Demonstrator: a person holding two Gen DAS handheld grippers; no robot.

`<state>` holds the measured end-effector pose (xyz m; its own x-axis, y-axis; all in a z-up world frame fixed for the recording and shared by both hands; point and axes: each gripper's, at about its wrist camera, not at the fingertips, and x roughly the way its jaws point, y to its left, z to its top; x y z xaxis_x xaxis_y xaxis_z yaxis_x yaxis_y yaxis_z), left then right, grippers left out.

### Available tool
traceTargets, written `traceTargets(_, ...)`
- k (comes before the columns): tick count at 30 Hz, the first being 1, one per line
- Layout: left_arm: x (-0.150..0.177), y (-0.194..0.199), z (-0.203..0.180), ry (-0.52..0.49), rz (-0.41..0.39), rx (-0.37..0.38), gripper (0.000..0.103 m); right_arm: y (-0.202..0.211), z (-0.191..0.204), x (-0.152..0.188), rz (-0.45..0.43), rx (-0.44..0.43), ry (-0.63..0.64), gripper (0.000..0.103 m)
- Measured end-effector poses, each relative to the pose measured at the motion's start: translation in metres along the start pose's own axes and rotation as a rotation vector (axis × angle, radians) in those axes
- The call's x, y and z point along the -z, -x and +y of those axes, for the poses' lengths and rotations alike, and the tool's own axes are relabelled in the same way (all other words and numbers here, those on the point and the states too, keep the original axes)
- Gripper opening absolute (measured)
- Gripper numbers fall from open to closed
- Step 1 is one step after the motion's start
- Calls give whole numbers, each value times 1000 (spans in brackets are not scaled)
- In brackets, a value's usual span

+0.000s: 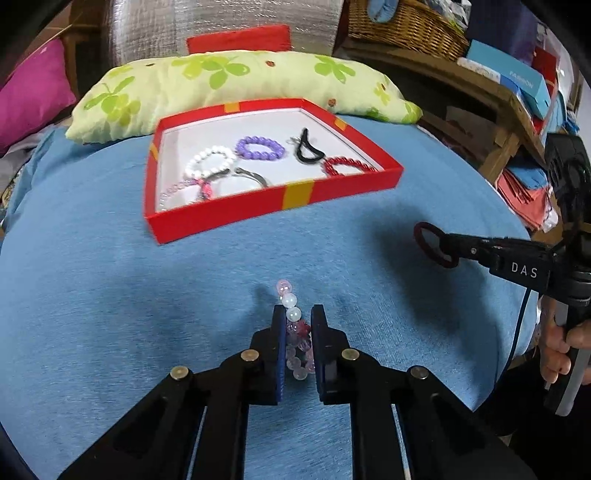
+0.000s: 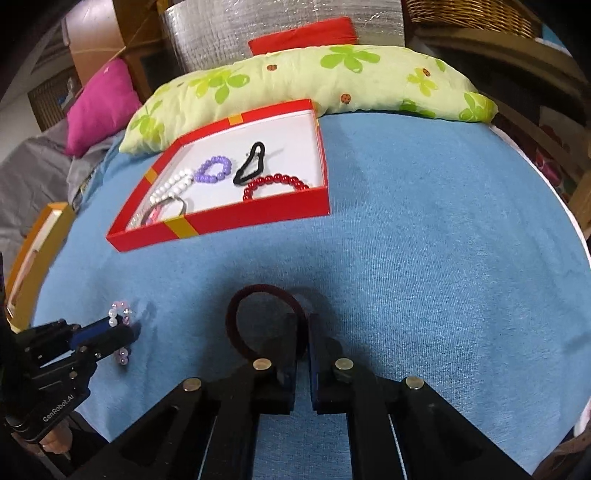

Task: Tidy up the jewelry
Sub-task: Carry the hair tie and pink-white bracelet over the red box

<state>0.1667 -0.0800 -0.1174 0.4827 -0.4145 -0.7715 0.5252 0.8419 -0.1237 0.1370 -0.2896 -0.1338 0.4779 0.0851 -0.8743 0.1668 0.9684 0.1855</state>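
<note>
My left gripper (image 1: 298, 314) is shut on a pink and white bead bracelet (image 1: 290, 302), low over the blue cloth; it also shows in the right wrist view (image 2: 120, 317). My right gripper (image 2: 303, 321) is shut on a dark red hair tie (image 2: 255, 291), seen from the left wrist view (image 1: 430, 245) as held above the cloth. A red box (image 1: 295, 195) with a white floor holds white (image 1: 210, 162), purple (image 1: 260, 147) and red (image 1: 347, 166) bead bracelets, a black hair tie (image 1: 308, 147) and more pieces. The box lies ahead of both grippers.
A green flowered pillow (image 1: 229, 81) lies behind the box. A magenta cushion (image 1: 33, 92) is at the far left, a wicker basket (image 1: 402, 26) and shelf clutter at the right. An orange box (image 2: 33, 251) sits at the cloth's left edge.
</note>
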Motion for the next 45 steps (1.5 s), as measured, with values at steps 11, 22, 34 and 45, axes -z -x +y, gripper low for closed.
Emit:
traceTargets(11,-26,25,-1,-5,-108,-6,14,11,20,-23,-62,-109,-42,6)
traceTargets(22,-76,22,11,-15,-195,-37,14,8,28,-69,-154,-155,-76,6)
traceTargets(34,-157,-34,63,20,-120,-59,14,-54,31,-150,-90,-152,-125,6)
traceTargets(45,-187,-91,83,-14,-36,-100,14,-108,27,-206,-52,-90,-146,6)
